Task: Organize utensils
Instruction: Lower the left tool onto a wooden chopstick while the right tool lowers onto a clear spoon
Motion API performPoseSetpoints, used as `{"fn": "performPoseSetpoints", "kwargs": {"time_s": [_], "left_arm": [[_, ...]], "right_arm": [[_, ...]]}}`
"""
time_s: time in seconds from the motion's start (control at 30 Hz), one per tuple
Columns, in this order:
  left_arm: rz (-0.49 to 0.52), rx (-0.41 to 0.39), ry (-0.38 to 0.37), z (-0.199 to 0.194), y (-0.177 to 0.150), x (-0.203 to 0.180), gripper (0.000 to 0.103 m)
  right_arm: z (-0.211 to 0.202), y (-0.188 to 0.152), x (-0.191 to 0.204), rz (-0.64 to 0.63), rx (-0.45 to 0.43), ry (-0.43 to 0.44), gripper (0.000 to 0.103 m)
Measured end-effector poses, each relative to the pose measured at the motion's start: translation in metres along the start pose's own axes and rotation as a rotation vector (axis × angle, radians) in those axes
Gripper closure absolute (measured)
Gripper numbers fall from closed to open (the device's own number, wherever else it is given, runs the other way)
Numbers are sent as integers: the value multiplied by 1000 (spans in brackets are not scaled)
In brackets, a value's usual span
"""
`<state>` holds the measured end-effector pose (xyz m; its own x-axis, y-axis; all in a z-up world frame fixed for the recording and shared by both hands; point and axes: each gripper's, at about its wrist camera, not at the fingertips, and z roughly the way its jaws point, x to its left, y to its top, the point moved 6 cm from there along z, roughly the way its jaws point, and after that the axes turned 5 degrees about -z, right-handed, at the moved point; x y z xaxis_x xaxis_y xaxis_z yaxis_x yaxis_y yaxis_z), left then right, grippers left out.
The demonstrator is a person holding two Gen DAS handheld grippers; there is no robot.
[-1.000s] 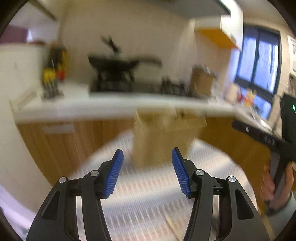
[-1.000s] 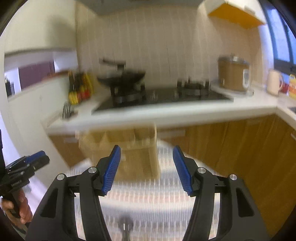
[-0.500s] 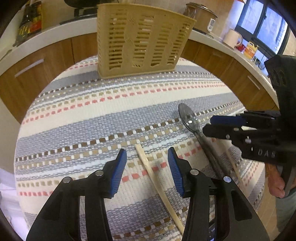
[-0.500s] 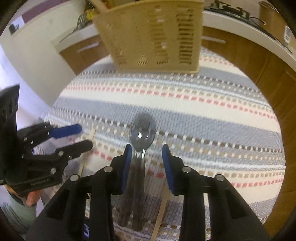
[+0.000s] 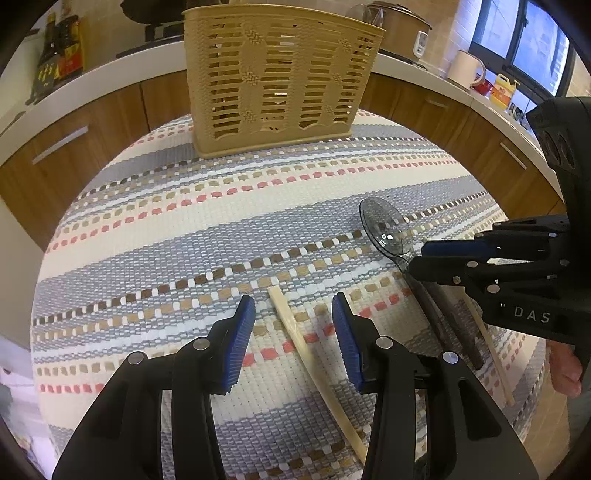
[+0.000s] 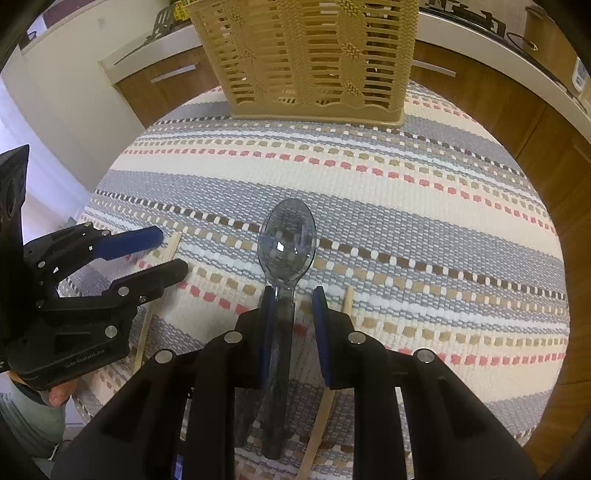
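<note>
A clear grey plastic spoon (image 6: pixel 286 243) lies on the striped cloth, bowl toward the tan slotted basket (image 6: pixel 314 55). My right gripper (image 6: pixel 293 295) straddles the spoon's neck and its jaws are closing. The left pad is against the handle and the right pad stands a little off it. My left gripper (image 5: pixel 293 306) is open low over the cloth, with a pale chopstick (image 5: pixel 295 332) between its pads, touching neither. In the left wrist view the spoon (image 5: pixel 384 230) and right gripper (image 5: pixel 419 258) are at right, the basket (image 5: pixel 273 74) at the far edge.
A second pale chopstick (image 6: pixel 347 299) lies just right of the right gripper. A dark handle (image 5: pixel 432 317) lies beside the spoon's. The round table's cloth (image 5: pixel 184 221) ends near wooden cabinets and a white counter with bottles (image 5: pixel 59 44) and a rice cooker (image 5: pixel 402 26).
Both grippers dropped from facing the kitchen counter to pointing down at the table. The right jaws narrowed around the spoon's neck; the left jaws narrowed slightly over the chopstick.
</note>
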<state>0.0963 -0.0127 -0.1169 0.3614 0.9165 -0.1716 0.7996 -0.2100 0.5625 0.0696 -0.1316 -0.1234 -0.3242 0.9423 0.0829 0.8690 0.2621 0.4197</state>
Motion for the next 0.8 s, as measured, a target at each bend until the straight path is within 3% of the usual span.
{"fn": "performPoseSetpoints", "kwargs": {"time_s": [0.2,0.5,0.73,0.8], "left_arm": [[-4,1,-10,0,0,1,62],[-11,6,-21,-1,0,3,62],[30,7,34,2,-1,-4,62],[44,3,64,2,-1,-3,69]], "right_arm": [[1,-1,6,-19,6,-11,85],[0,-4,-18,51,10,-58,85],[5,0,-20,52,2,-114,86],[4,0,-23,63,-2,-131,91]]}}
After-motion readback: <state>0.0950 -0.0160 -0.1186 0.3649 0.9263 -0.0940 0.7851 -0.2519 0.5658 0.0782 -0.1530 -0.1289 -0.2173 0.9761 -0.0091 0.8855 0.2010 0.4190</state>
